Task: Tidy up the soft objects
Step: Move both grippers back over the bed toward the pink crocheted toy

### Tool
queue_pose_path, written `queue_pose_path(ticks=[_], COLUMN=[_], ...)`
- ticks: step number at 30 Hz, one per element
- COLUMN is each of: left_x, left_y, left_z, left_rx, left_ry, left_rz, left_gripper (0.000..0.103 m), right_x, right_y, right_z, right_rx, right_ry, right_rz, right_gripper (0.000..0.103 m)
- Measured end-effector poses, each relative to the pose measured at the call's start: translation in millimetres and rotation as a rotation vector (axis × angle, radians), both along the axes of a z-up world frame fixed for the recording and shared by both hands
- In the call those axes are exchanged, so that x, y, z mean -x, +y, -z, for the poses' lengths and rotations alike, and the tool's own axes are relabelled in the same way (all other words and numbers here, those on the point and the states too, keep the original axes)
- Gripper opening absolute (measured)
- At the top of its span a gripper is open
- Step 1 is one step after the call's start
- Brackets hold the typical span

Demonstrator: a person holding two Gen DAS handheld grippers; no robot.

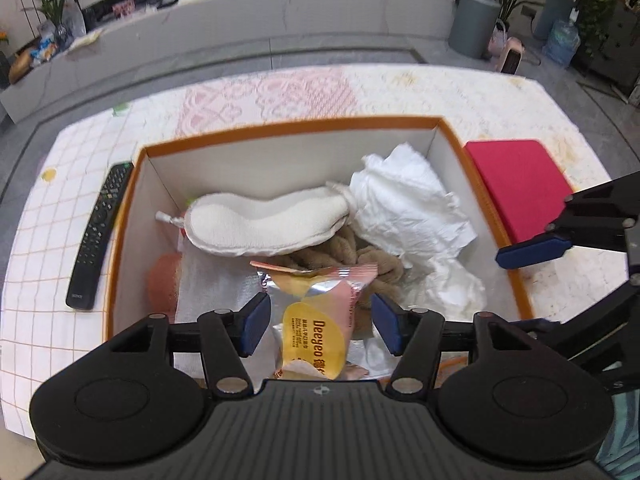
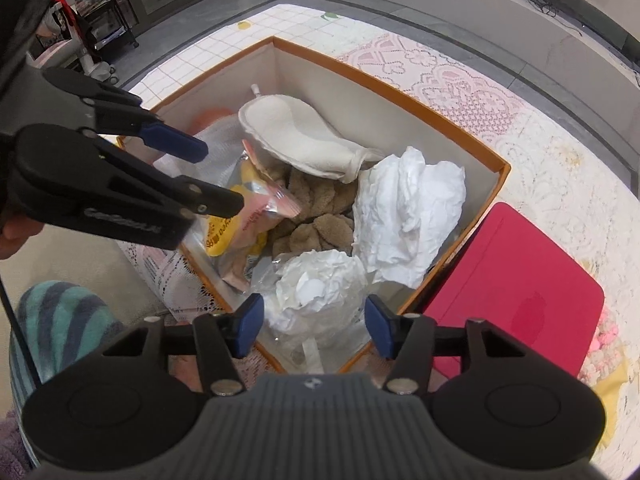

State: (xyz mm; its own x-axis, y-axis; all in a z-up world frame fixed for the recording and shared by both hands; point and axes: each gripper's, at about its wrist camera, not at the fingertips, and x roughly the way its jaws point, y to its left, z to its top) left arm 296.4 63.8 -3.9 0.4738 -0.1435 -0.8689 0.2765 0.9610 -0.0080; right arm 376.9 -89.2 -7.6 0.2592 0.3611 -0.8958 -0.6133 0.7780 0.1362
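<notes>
Both grippers were spread wide and held nothing: the left gripper above one pink-and-yellow wipes packet at the near wall of the single orange-rimmed box, the right gripper over one crumpled white wad. Deeper in lay one brown towel, one cream pad and one white cloth. Outside were one remote by the left wall and one red pad by the right.

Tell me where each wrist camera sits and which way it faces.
Left wrist: on the left gripper, open, looking down into the orange-rimmed cardboard box; the right gripper enters right.
Right wrist: on the right gripper, open, above the box's near corner; striped sleeve visible.
Shared: box, crumpled white paper, red flat case.
</notes>
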Motion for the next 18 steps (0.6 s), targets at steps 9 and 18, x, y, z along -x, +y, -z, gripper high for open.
queue_pose_path(ticks=[9, 18], left_x=[53, 100], left_y=[-17, -34], left_z=[-35, -44], left_rx=[0.043, 0.152], left_ry=[-0.209, -0.353], left_rz=[0.026, 0.004], left_gripper=[0.068, 0.068], right_x=[30, 79], right_y=[-25, -66], right_z=[-21, -34], right_rx=[-0.079, -0.134], right_ry=[-0.083, -0.191], right_rz=[0.076, 0.198], right_gripper=[0.064, 0.072])
